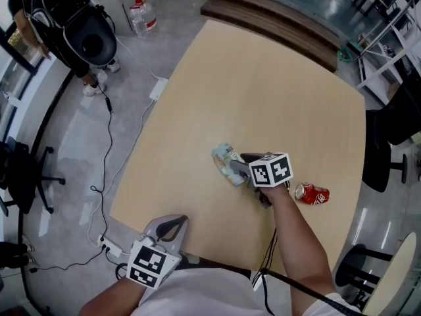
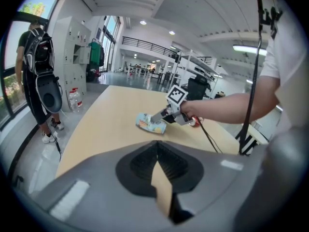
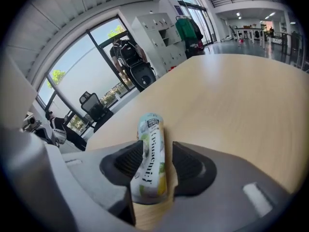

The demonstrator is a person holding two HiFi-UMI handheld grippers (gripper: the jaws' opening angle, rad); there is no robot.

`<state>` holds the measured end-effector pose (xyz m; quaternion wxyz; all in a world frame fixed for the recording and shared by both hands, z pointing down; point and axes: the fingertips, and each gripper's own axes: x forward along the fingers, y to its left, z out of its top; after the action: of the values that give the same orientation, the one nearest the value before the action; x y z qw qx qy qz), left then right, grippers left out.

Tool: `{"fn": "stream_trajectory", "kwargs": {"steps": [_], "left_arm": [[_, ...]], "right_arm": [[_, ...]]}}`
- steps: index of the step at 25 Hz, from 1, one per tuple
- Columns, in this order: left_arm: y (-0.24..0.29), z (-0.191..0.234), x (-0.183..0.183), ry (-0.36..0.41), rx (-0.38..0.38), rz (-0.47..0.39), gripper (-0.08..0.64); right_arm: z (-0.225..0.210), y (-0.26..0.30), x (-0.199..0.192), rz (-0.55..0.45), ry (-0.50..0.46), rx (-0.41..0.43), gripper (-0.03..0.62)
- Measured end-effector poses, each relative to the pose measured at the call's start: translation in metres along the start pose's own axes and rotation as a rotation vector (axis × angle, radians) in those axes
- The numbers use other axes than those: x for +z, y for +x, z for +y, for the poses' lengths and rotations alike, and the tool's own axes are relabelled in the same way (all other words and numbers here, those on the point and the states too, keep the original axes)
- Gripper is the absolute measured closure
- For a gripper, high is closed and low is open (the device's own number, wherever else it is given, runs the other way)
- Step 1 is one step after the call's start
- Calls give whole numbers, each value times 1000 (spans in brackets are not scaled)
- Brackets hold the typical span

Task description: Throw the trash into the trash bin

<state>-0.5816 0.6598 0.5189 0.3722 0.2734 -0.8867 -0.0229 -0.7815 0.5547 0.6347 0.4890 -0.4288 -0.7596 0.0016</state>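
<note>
A crumpled snack packet (image 1: pixel 225 162) lies near the middle of the light wooden table (image 1: pixel 263 84). My right gripper (image 1: pixel 238 168) is down on it, open, with the packet (image 3: pixel 150 161) standing between the jaws. It leans on the left pad and a gap shows at the right pad. A crushed red can (image 1: pixel 312 193) lies on the table to the right of that hand. My left gripper (image 1: pixel 176 220) hovers at the table's near edge, shut and empty. In the left gripper view the packet (image 2: pixel 149 124) and the right gripper (image 2: pixel 161 116) show ahead. No trash bin is in view.
A person with a black backpack (image 1: pixel 89 35) stands at the far left beside a large water bottle (image 1: pixel 143 15). Cables and a power strip (image 1: pixel 112 245) lie on the floor at the left. Chairs (image 1: pixel 388 143) stand along the table's right side, a dark bench (image 1: pixel 276 22) beyond it.
</note>
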Motion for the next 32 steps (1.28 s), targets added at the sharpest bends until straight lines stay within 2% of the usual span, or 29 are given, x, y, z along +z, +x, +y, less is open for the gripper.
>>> {"fn": "stream_trajectory", "kwargs": {"steps": [5, 8, 12, 16, 20, 28, 32], "left_arm": [[-2, 2, -2, 9, 17, 2, 551], [-6, 5, -1, 33, 25, -2, 551], [-10, 7, 0, 20, 17, -20, 551], [-13, 7, 4, 17, 12, -44, 551], [-21, 6, 14, 52, 9, -83, 551], [-47, 3, 22, 124, -40, -156, 551], [-59, -2, 24, 135, -56, -186, 551]], "right_arm": [[7, 13, -7, 86, -31, 44, 417], [13, 13, -2, 74, -57, 33, 475], [22, 8, 4, 36, -63, 14, 500], [26, -7, 8, -19, -64, -22, 506], [35, -32, 14, -93, -55, -62, 509], [79, -90, 19, -247, -54, -148, 511], [102, -120, 17, -316, -59, -196, 511]]}}
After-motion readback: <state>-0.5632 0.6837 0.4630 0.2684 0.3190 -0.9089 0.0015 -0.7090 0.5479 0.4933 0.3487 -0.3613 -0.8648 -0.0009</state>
